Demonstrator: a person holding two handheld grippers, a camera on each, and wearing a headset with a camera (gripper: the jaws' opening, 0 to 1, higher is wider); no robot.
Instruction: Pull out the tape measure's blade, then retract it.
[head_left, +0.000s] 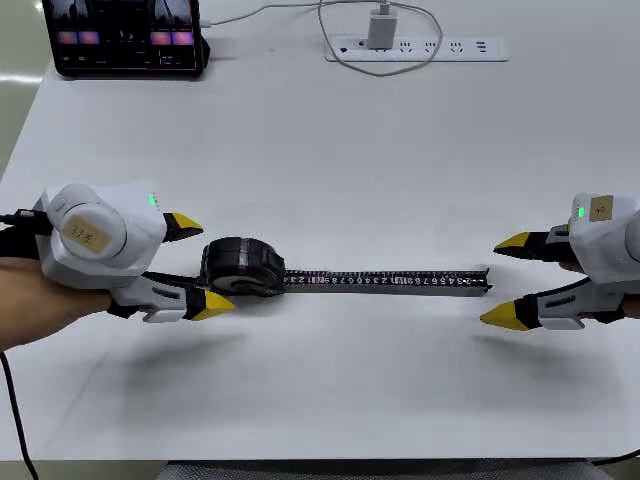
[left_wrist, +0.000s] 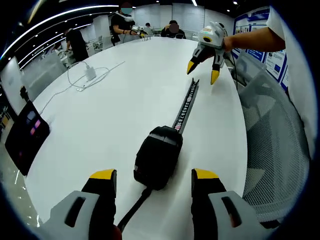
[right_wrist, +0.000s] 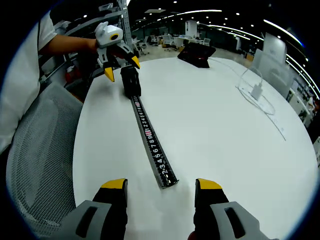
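Head view takes in a white table (head_left: 330, 180) seen from its near edge. At the far left corner a dark tablet (head_left: 125, 38) stands propped with its screen lit. Further right along the far edge lies a white power strip (head_left: 420, 48) with a white charger (head_left: 382, 28) plugged into it, and a pale cable (head_left: 345, 62) loops around the strip. All of these sit well apart from the work, with bare tabletop between.

Near the near edge, on the left side, the left gripper (head_left: 215, 265) lies low over the table with its yellow-tipped jaws spread. The black case of the tape measure (head_left: 242, 266) rests on the table between those tips. In the left gripper view a gap shows on each side of the case, so the jaws pinch nothing, and a dark strap (left_wrist: 132, 212) trails back from the case between them.

The blade (head_left: 385, 280) is drawn out of the case and lies flat on the table, running straight toward the right side with its numbers facing up. Its end hook (head_left: 487, 278) sits just in front of the right gripper (head_left: 490, 283), in line with the gap between its tips. Those jaws are spread too — in the right gripper view the hook lies just beyond the tips, apart from both.

A grey mesh chair (right_wrist: 45, 150) stands against the near edge, in the gripper views — beside the blade's line, not across it. In the left gripper view, people (left_wrist: 122, 22) stand beyond the table's far end.
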